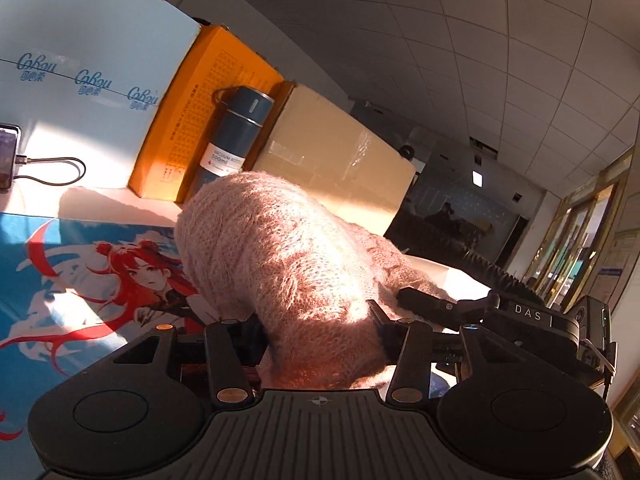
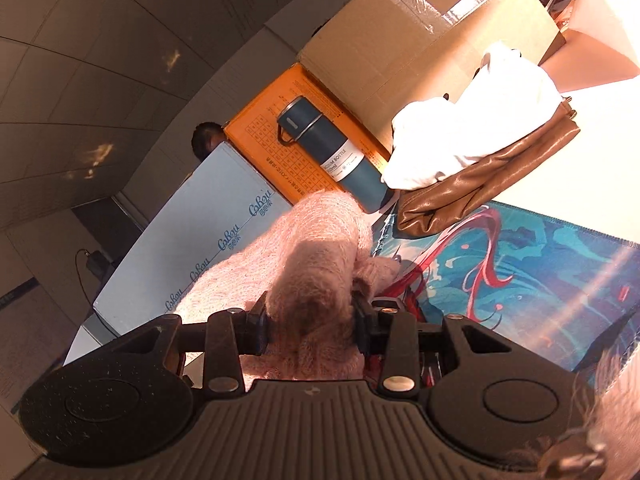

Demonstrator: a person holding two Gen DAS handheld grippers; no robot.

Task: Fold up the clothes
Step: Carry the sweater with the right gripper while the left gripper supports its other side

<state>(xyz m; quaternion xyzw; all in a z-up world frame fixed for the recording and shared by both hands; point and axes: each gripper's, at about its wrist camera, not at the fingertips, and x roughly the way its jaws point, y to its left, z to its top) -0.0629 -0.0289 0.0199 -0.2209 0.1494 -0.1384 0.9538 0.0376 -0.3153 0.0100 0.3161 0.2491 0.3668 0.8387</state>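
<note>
Sweater [image 1: 280, 264], pink knit, hangs bunched btwn both grippers above the printed mat [image 1: 80, 280]. Left gripper [image 1: 320, 336] clamps one fold, right gripper [image 2: 310, 330] another. Both grips close together; garment's long axis runs fwd, away from the jaws.

White counter [image 2: 600, 128] carries blue anime-print mat [image 2: 540, 264]. Along back edge: pale blue Cabau carton [image 1: 92, 60], orange box [image 1: 200, 120], brown cardboard box [image 1: 340, 160]. Dark blue vacuum bottle [image 2: 332, 152] stands before orange box. Brown leather bag [image 2: 480, 188] overlaps mat edge. Phone [image 1: 8, 156] with cable [image 1: 52, 168] sits at far left.
</note>
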